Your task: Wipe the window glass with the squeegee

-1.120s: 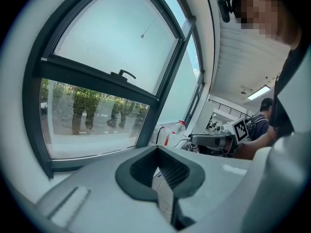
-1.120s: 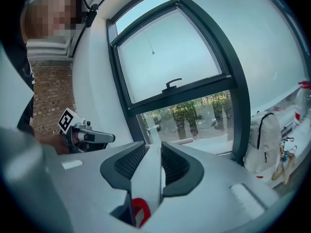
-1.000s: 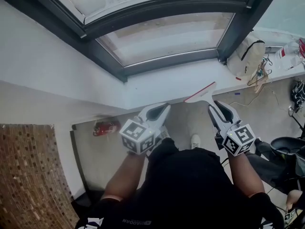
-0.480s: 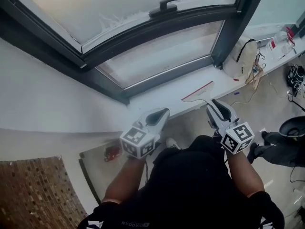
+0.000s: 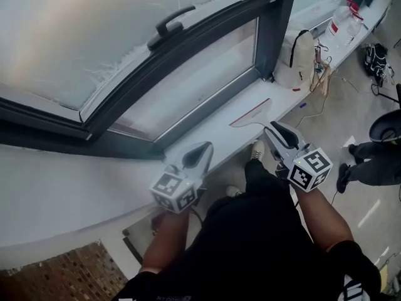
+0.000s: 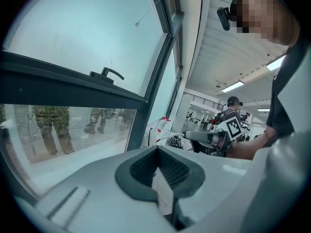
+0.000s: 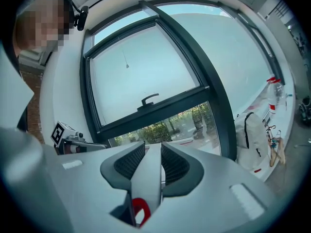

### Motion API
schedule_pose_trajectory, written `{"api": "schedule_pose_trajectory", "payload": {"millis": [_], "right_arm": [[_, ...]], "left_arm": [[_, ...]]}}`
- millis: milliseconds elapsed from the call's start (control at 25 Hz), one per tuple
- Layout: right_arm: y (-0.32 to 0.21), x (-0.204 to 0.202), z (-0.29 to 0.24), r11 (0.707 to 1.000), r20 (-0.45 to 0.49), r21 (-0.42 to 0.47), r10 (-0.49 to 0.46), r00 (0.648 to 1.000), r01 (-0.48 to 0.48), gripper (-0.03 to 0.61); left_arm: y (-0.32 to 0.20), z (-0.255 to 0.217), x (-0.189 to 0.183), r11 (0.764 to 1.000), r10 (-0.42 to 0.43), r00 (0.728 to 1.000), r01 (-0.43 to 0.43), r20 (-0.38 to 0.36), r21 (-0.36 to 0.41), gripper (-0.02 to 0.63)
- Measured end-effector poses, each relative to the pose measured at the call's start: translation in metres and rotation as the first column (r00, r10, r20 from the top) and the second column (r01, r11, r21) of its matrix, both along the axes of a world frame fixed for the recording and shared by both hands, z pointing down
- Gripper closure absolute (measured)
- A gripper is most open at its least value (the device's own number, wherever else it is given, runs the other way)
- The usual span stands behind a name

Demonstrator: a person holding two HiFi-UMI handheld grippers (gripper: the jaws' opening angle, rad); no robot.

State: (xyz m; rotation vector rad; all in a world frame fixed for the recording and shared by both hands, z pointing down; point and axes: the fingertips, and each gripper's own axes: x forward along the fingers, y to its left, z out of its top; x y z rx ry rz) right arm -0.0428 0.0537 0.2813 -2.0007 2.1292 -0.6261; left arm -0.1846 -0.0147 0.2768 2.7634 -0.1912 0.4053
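Squeegee (image 5: 250, 115) is hovering over the sill (image 5: 207, 144), clear of the glass (image 5: 75, 36). At left, the left gripper (image 5: 202, 149) is idling, jaws clenched on nothing. Further right, the right gripper (image 5: 272, 130) is clamping its handle. If pressed unevenly against the glass, the blade could end up twisting in those jaws and streaking.

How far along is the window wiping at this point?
Done: the right gripper is clamped on the squeegee. In hand: its blade hangs over the sill, touching no pane. Left: all the wiping, apparently; the upper pane looks cloudy, with no wiped strip showing. The left gripper is shut and empty.
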Motion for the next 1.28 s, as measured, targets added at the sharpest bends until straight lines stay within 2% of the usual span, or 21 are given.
{"api": "schedule_pose_trajectory", "payload": {"millis": [240,440,560,640,880,1040,1080,1120,1240,1280], "right_arm": [[-0.038,0.058,0.010,0.997,0.089,0.019,0.066,0.994,-0.068,0.448],[-0.074,0.116,0.010,0.990,0.164,0.057,0.121,0.979,-0.132,0.448],[-0.096,0.155,0.019,0.981,0.255,0.062,0.163,0.953,-0.184,0.448],[-0.109,0.180,0.027,0.973,0.331,0.059,0.193,0.924,-0.225,0.448],[-0.140,0.242,0.056,0.941,0.565,0.052,0.248,0.787,-0.333,0.448],[-0.162,0.265,0.055,0.926,0.668,0.129,0.183,0.721,-0.355,0.448],[-0.165,0.270,0.059,0.916,0.701,0.128,0.187,0.688,-0.380,0.448],[-0.164,0.275,0.068,0.903,0.740,0.093,0.220,0.636,-0.420,0.448],[-0.154,0.286,0.107,0.840,0.807,-0.088,0.375,0.456,-0.535,0.448],[-0.154,0.291,0.117,0.819,0.813,-0.122,0.406,0.417,-0.560,0.448]], "left_arm": [[-0.027,0.002,0.038,0.999,0.023,1.000,-0.023,0.019,0.024,0.614],[-0.051,0.006,0.084,0.998,0.052,0.998,-0.054,0.041,0.040,0.614],[-0.069,0.006,0.114,0.995,0.075,0.996,-0.078,0.051,0.054,0.614],[-0.080,0.007,0.132,0.995,0.084,0.995,-0.087,0.060,0.058,0.614],[-0.100,0.026,0.182,0.992,0.115,0.986,-0.122,0.118,0.046,0.614],[-0.103,0.042,0.204,0.988,0.144,0.979,-0.150,0.146,0.029,0.614],[-0.104,0.045,0.207,0.987,0.155,0.976,-0.161,0.153,0.025,0.614],[-0.104,0.047,0.209,0.984,0.171,0.972,-0.177,0.161,0.021,0.614],[-0.099,0.059,0.212,0.971,0.231,0.954,-0.237,0.191,0.013,0.614],[-0.098,0.065,0.213,0.966,0.249,0.947,-0.257,0.202,0.010,0.614]]}}
